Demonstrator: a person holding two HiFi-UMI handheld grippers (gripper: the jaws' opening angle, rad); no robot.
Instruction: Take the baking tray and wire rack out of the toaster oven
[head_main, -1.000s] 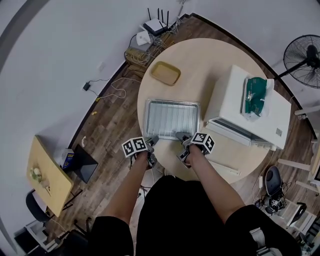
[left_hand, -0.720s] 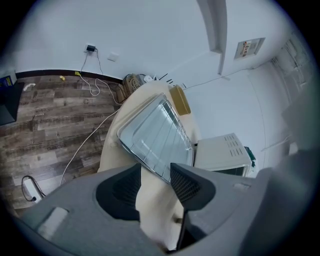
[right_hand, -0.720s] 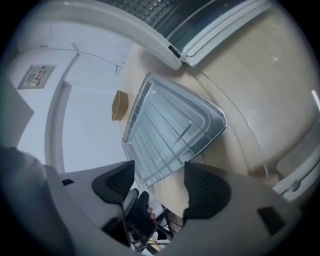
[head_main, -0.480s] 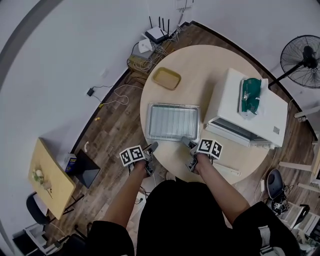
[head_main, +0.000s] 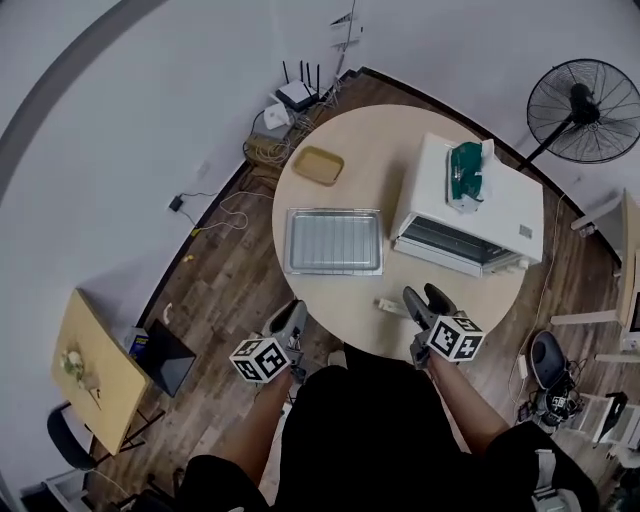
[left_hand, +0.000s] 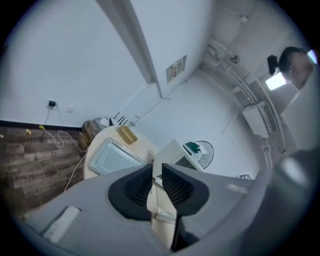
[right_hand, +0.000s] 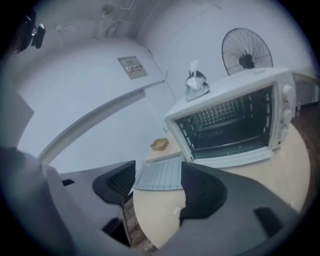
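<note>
Left gripper (head_main: 289, 320): jaws have just been closing to a narrow gap, nothing between them. Right gripper (head_main: 426, 298): jaws apart, empty. Both hover at the near edge of the round table (head_main: 345, 318). The baking tray (head_main: 291, 241) holds the wire rack (head_main: 336, 243) and lies just beside the toaster oven (head_main: 470, 205), whose door is open.

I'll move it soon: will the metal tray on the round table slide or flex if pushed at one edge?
The tray looks like rigid sheet metal, so probably stiff and light. Low and flat on the smooth table, it should slide, not tip. The wire rack in it may rattle.
</note>
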